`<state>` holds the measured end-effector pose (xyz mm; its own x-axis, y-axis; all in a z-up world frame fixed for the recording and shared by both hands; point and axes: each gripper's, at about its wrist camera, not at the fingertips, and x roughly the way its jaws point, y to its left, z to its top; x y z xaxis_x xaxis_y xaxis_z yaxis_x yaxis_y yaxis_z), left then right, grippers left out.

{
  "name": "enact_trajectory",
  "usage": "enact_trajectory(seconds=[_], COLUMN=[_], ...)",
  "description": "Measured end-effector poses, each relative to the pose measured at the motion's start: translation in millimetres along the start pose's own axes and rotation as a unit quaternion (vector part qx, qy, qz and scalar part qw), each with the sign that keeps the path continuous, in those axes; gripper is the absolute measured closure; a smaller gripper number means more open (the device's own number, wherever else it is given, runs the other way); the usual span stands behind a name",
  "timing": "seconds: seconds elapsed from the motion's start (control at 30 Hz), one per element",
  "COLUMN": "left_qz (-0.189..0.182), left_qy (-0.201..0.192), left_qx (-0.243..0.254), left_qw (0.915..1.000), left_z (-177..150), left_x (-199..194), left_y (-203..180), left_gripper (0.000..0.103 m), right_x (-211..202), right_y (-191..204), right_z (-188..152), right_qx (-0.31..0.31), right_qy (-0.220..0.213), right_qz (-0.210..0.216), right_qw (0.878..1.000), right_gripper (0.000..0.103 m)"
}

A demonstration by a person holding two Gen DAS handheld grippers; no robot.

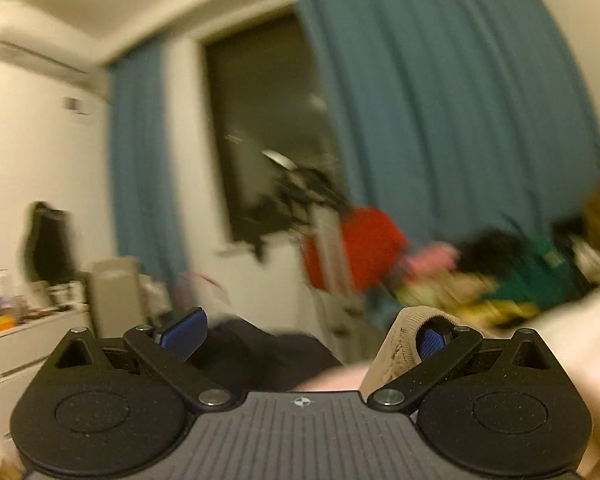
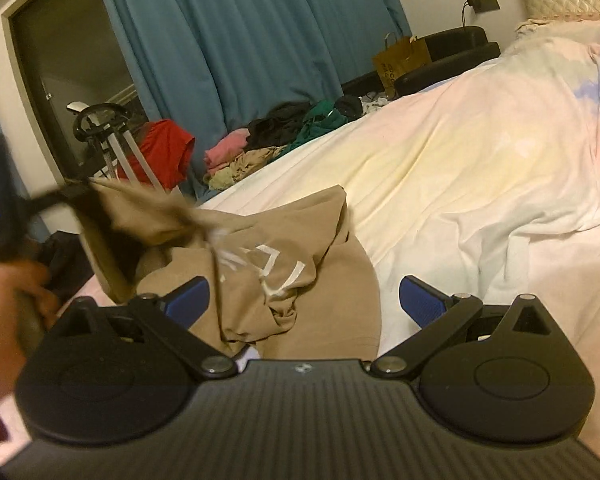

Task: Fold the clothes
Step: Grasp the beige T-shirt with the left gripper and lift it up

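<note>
Light: we see warm, yellowish indoor light, rather dim; the window [image 1: 260, 132] beside the blue curtain [image 1: 440, 100] is dark.
Blur: our left wrist view smears everything beyond the gripper body; the clothes pile [image 1: 480, 280] below the curtain is streaked.
Sharper view: our right wrist view is clearer, though the tan garment [image 2: 292, 280] blurs at its lifted left end.
Distortion: we see fisheye bending and dark corners.

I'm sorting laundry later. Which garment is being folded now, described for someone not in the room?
Start at the bed with the pale sheet. Near its foot lies a crumpled tan sweatshirt, just ahead of the right tool. Unlike the clothes pile by the blue curtain, it bears white lettering.
</note>
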<state>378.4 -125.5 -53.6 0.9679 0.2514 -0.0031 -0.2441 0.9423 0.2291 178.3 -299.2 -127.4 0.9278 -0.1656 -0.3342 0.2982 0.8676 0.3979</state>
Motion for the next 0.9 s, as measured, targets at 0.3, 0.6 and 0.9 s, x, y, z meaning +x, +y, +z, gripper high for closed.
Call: enact_trajectory(seconds=[0.3, 0.6, 0.9], left_qz=[0.001, -0.005, -0.019], left_qy=[-0.070, -0.093, -0.071], left_qx=[0.039, 0.014, -0.054], left_qw=[0.9967, 0.9955, 0.9958], left_z=[47, 60, 27], left_x=[-114, -267, -351], left_y=[84, 165, 237], left_gripper=[0.000, 0.000, 0.000], right_x=[-13, -76, -114], right_y=[5, 11, 14], right_z=[1, 12, 7], right_qx=[-0.010, -0.052, 0.011], right_qy=[-0.028, -0.072, 0.100], right_qz=[0.016, 0.066, 0.211], right_qw=[0.999, 0.994, 0.972], right_gripper=[0.000, 0.000, 0.000])
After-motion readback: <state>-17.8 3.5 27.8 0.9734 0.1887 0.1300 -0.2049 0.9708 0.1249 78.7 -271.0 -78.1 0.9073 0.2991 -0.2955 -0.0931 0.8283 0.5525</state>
